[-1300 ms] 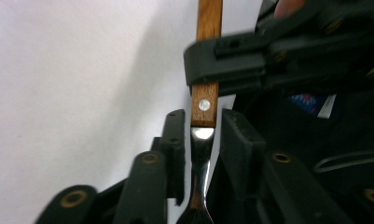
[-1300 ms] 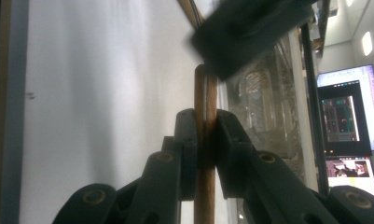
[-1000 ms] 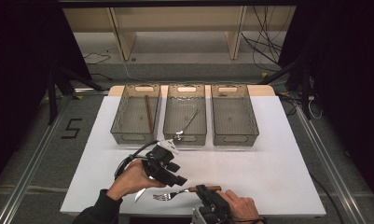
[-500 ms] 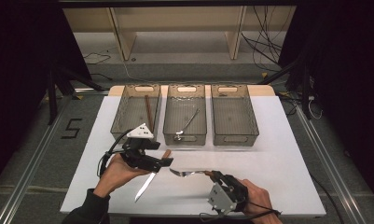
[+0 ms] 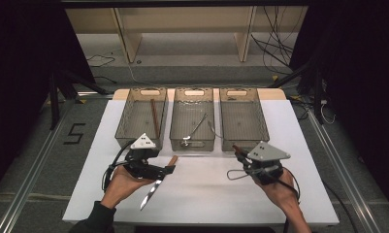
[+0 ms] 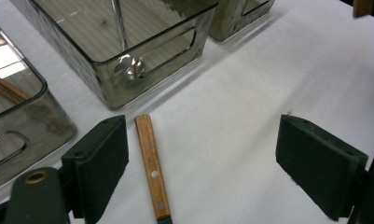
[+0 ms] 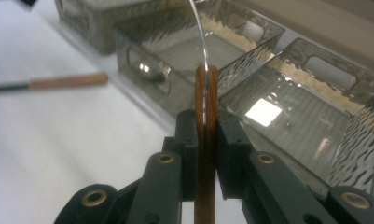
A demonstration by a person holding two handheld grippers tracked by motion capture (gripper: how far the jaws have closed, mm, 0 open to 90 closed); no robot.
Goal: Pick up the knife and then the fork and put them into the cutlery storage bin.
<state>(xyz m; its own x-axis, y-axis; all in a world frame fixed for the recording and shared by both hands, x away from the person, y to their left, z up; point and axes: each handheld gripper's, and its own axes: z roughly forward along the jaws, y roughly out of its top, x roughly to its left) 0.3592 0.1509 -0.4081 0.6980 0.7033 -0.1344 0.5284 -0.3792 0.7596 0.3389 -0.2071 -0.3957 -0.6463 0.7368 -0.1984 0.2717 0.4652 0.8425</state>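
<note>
- White table covering (image 5: 202, 194) carries three smoked clear plastic bins in a row at twelve o'clock; a slim brown stick (image 5: 154, 118) is seen in the left bin (image 5: 125, 116), and a metal utensil (image 5: 194, 130) in the middle bin (image 5: 177, 119).
- At about eight o'clock the left gripper (image 5: 169, 169) is held with its jaws spread wide and nothing between them; in the left gripper view the black pads (image 6: 100, 158) stand well apart.
- Just beside that gripper a wooden-handled knife (image 5: 155, 183) lies flat on the table, handle toward one o'clock, blade toward seven o'clock.
- For a clean pickup, the open jaws should be centred across the wooden handle (image 6: 153, 170), lowered until both pads flank it, then closed squarely so it is not rolled.
- At about four o'clock the right gripper (image 5: 241, 154) is clamped on a wooden-handled piece of cutlery (image 7: 206, 140), gripped on the handle; its metal end curves away toward the bins, and its kind cannot be told.
- The right bin (image 5: 260, 116) sits at about twelve o'clock from this gripper; judged from that, the cutlery should be carried level over the rim before release.
</note>
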